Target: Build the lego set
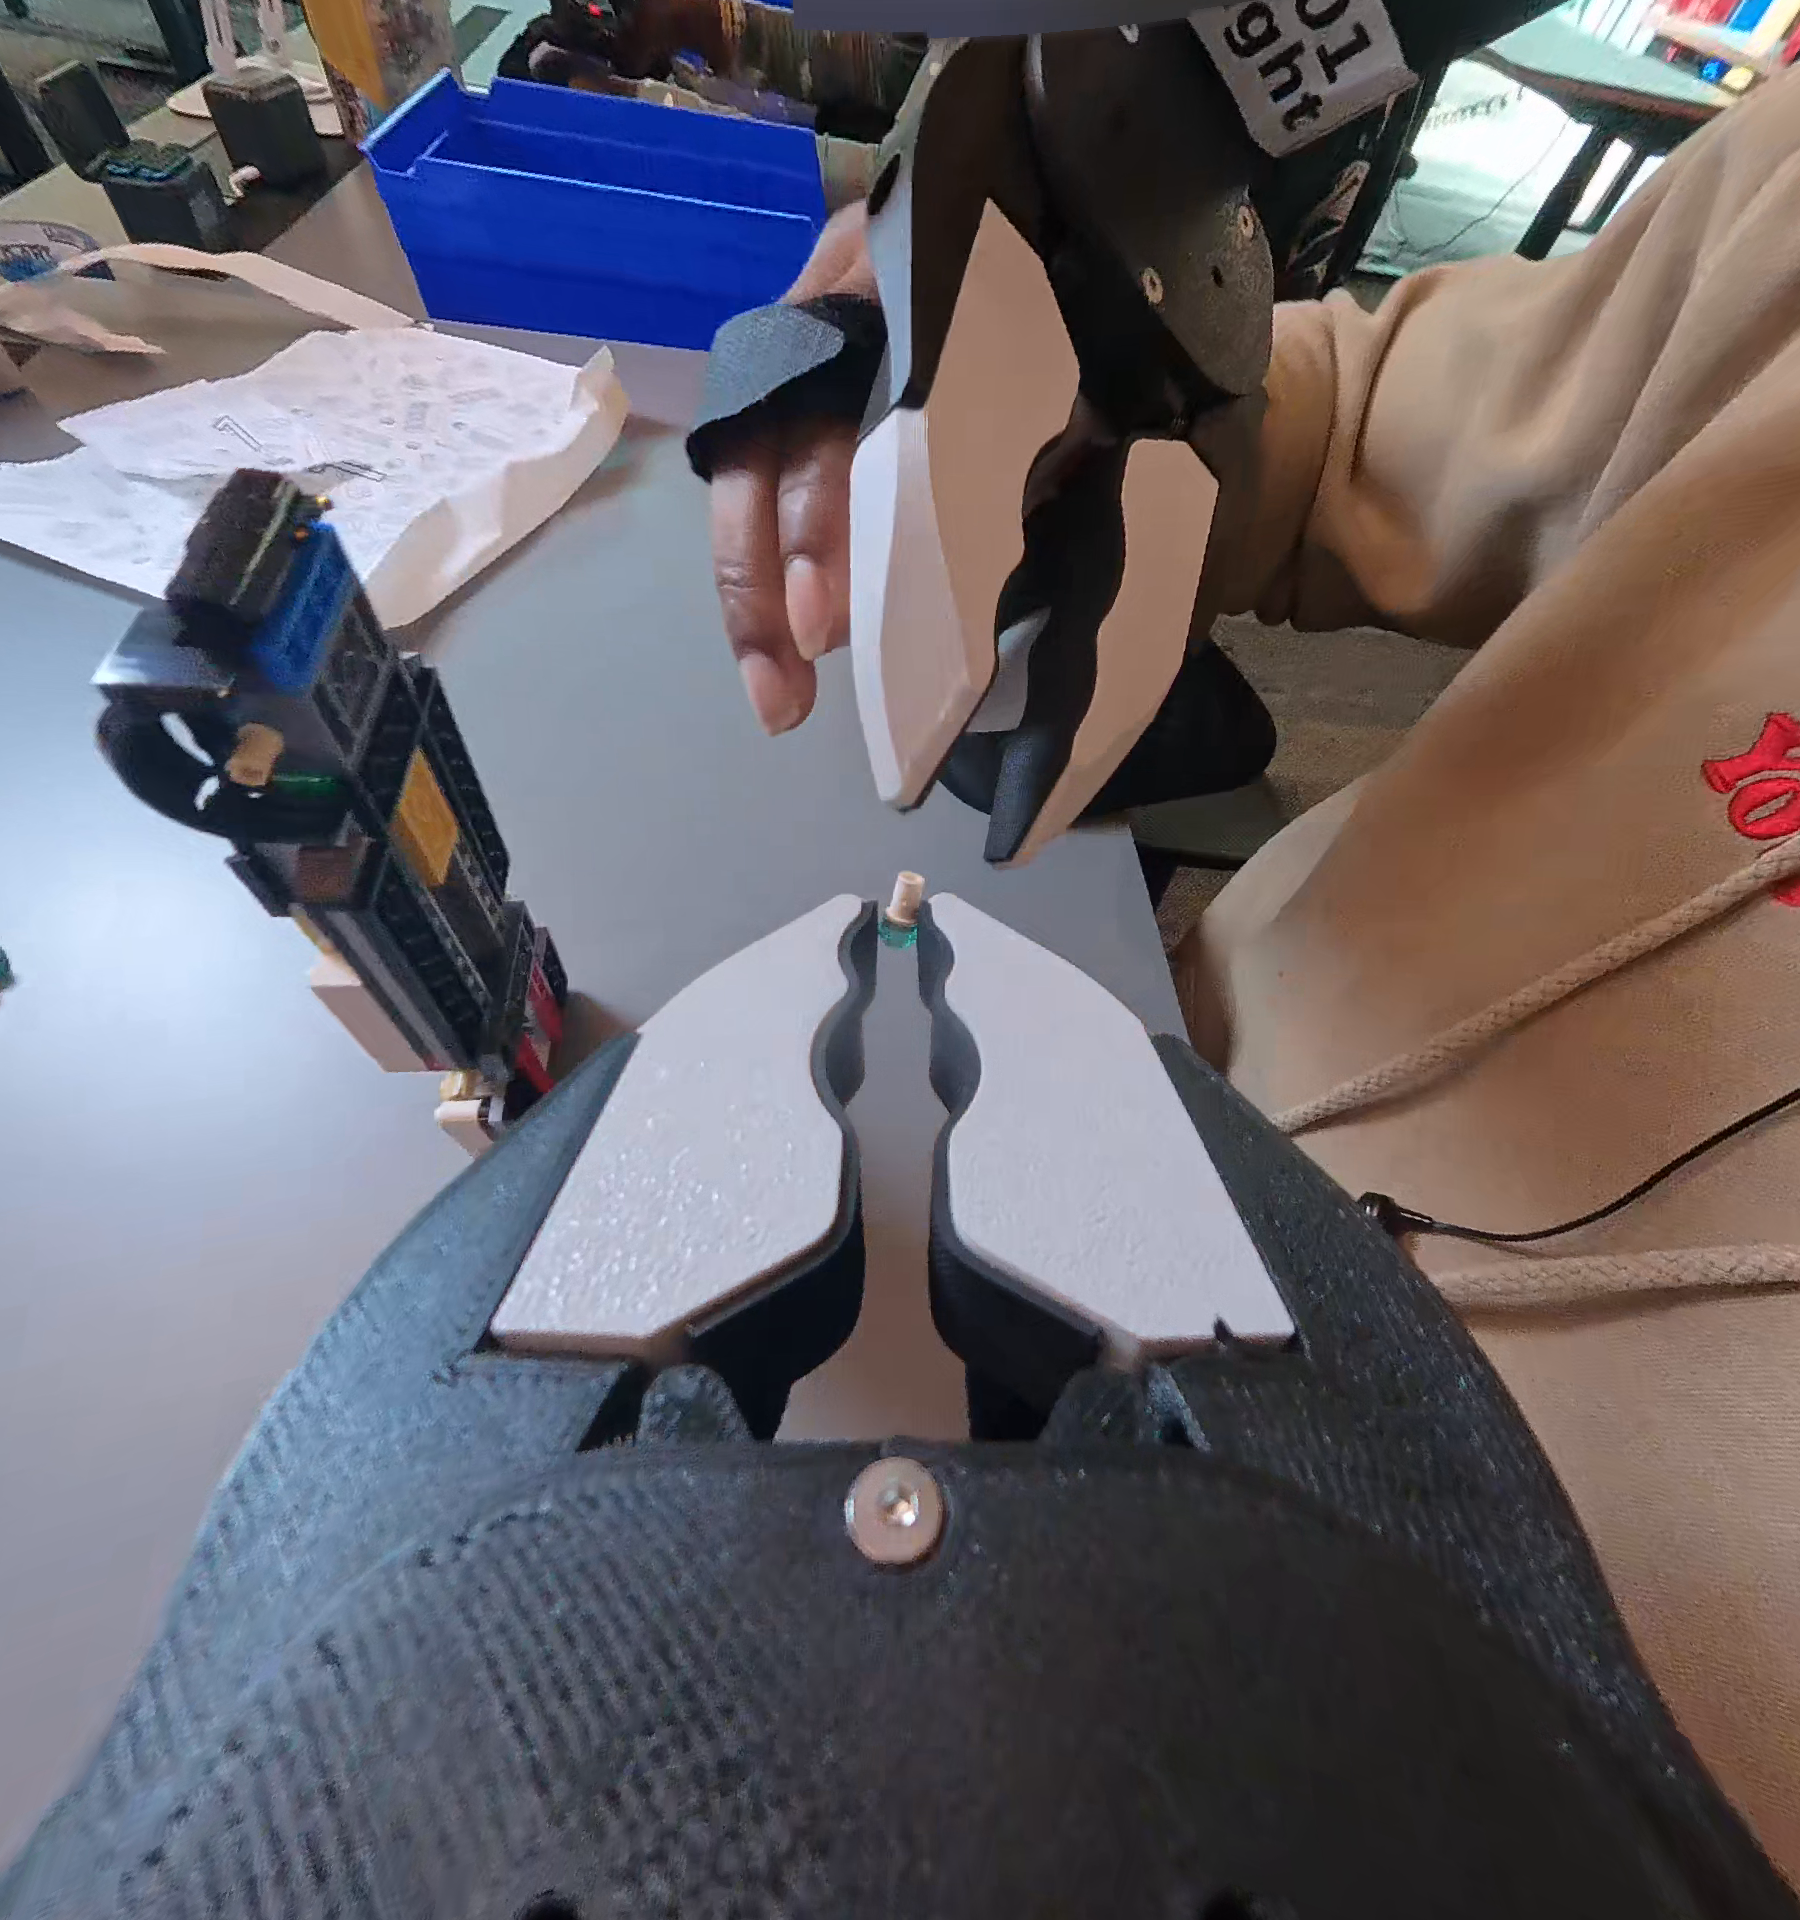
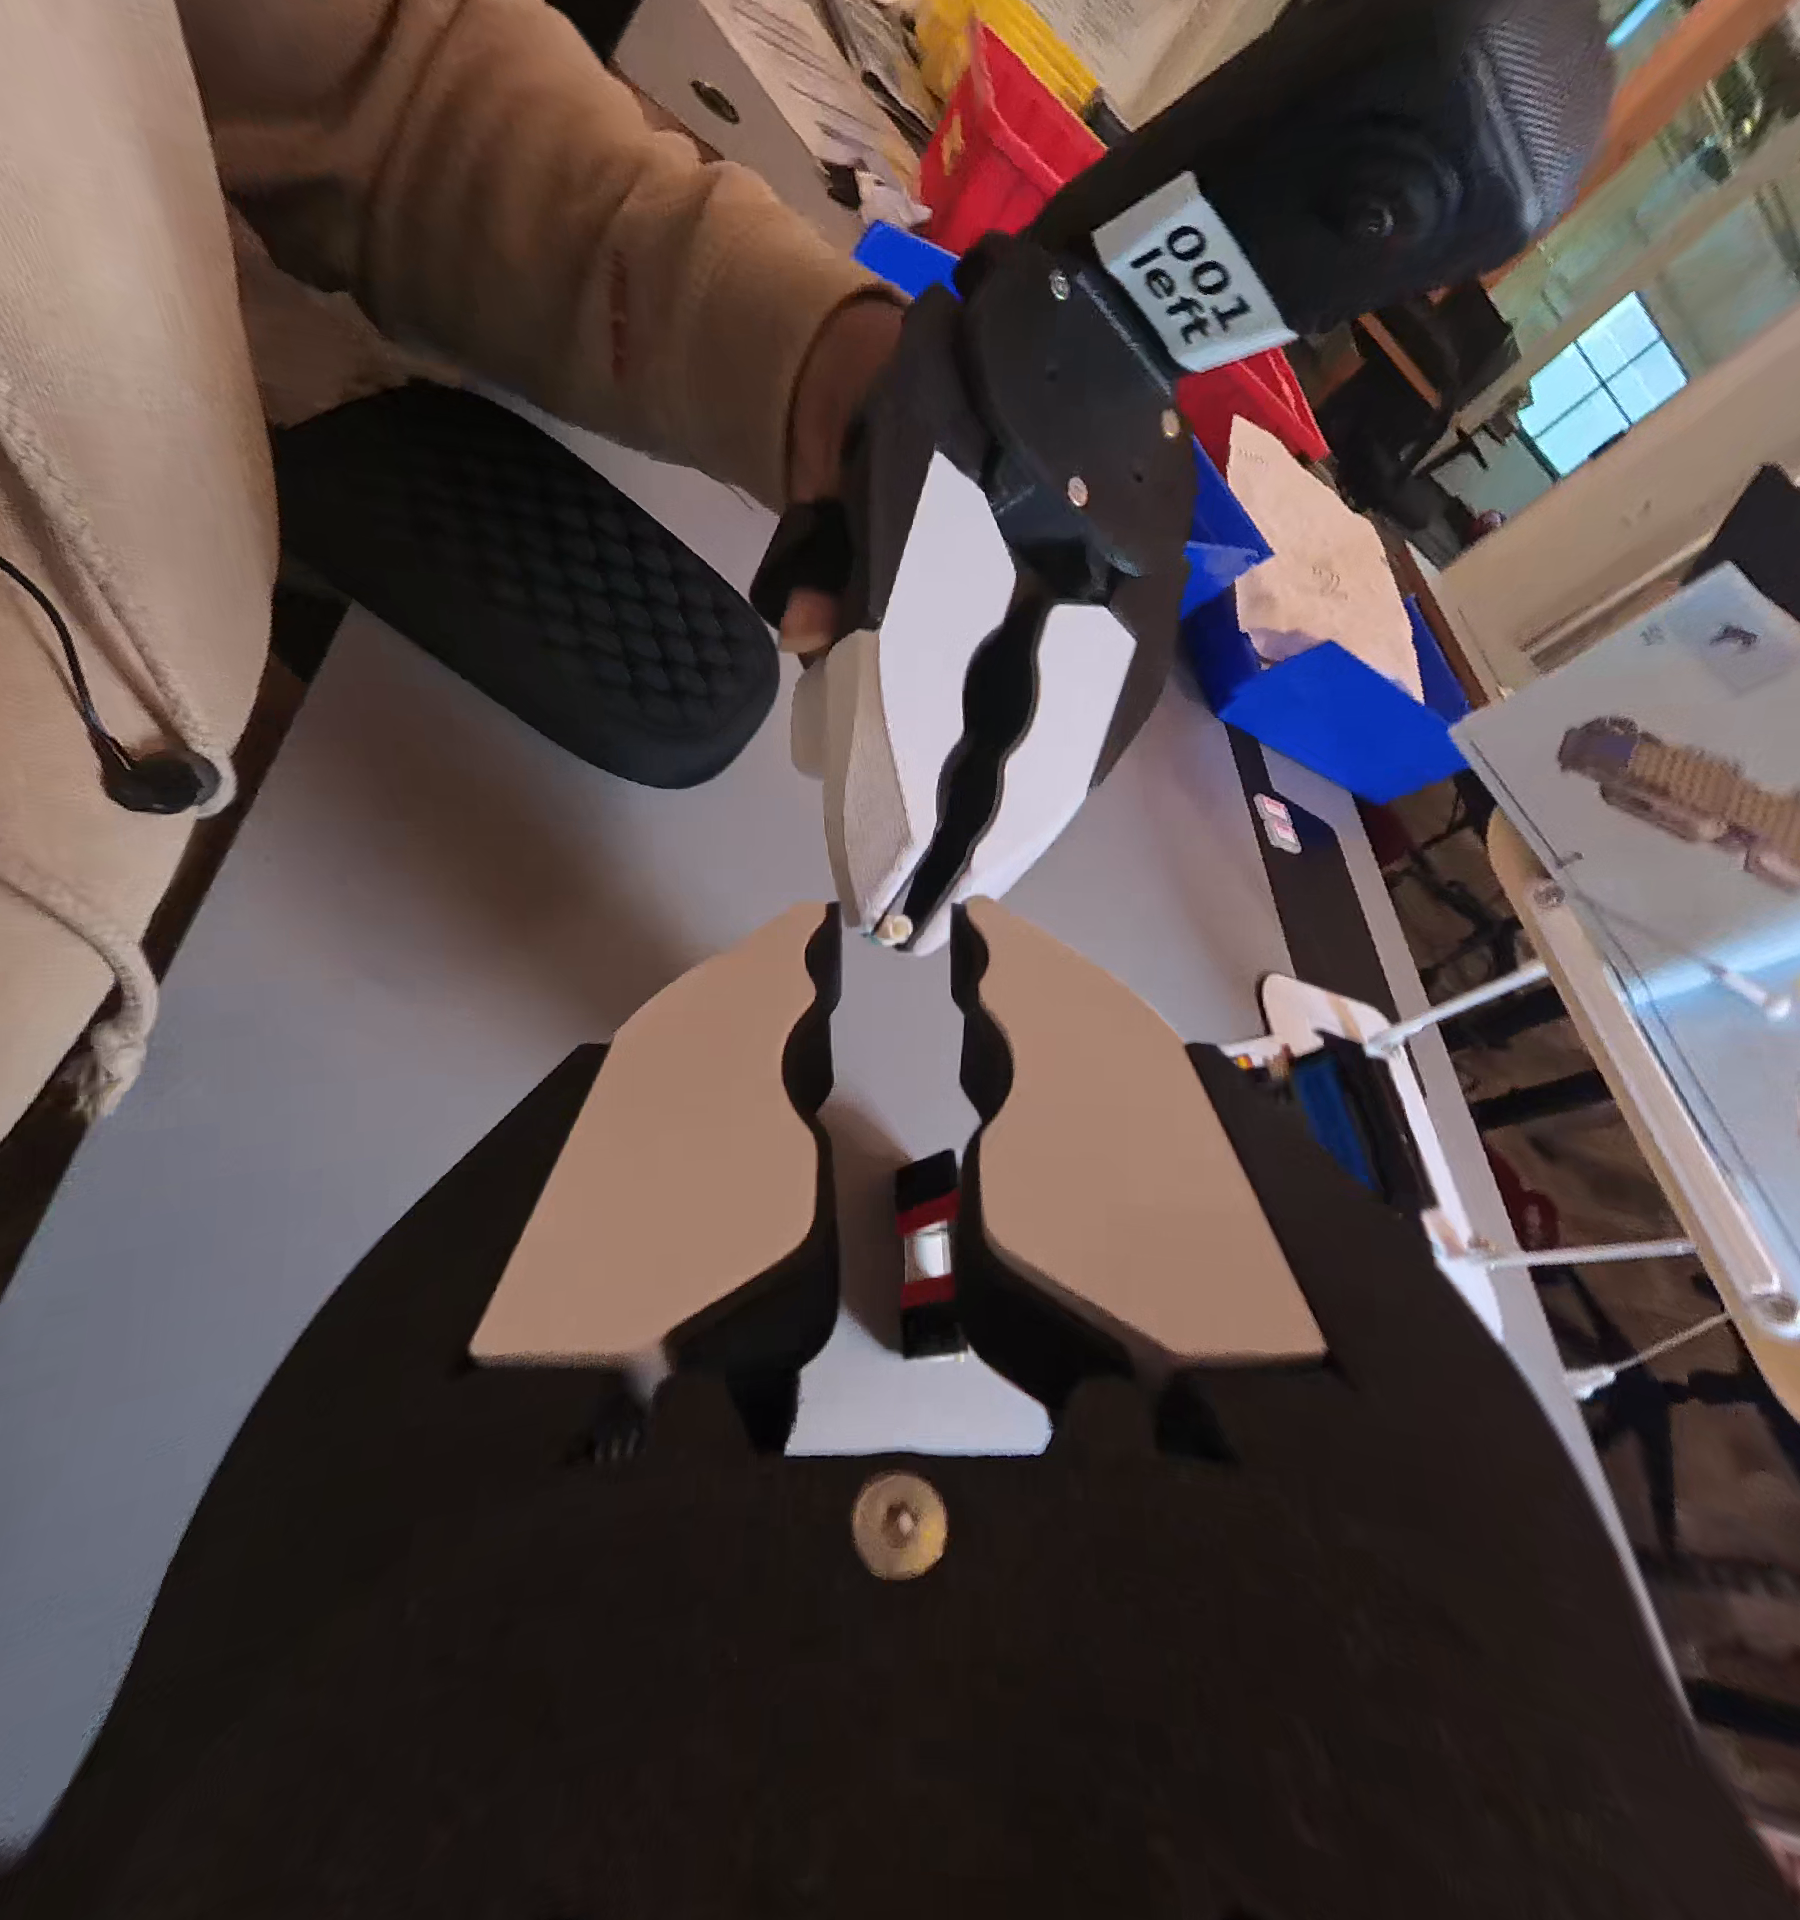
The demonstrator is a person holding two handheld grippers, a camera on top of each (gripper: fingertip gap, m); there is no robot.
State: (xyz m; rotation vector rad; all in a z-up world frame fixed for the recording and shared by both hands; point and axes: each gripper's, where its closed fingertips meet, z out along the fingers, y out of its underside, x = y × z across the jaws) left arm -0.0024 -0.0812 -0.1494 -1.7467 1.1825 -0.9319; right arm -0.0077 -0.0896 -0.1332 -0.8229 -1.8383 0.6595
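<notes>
My left gripper (image 1: 896, 914) is shut on a small piece (image 1: 898, 902), a tan peg on a clear green round stud, and holds it at the fingertips above the grey table (image 1: 615, 727). The right wrist view shows the left gripper (image 2: 901, 928) with the tan peg end (image 2: 898, 925) sticking out of its tips. My right gripper (image 2: 896, 920) is open, with nothing in its grasp. It hangs just above the peg, as the left wrist view (image 1: 956, 826) shows. A tall black brick build (image 1: 376, 790) with blue and yellow parts stands to the left.
A small black, red and white brick piece (image 2: 927, 1257) lies on the table under my right gripper. Blue bin (image 1: 605, 208), printed sheets (image 1: 356, 436) and a paper bag (image 1: 148, 291) lie behind. The table edge (image 1: 1145, 862) and the person's beige hoodie (image 1: 1550, 727) are at the right. A clear picture stand (image 2: 1685, 831) is on the right.
</notes>
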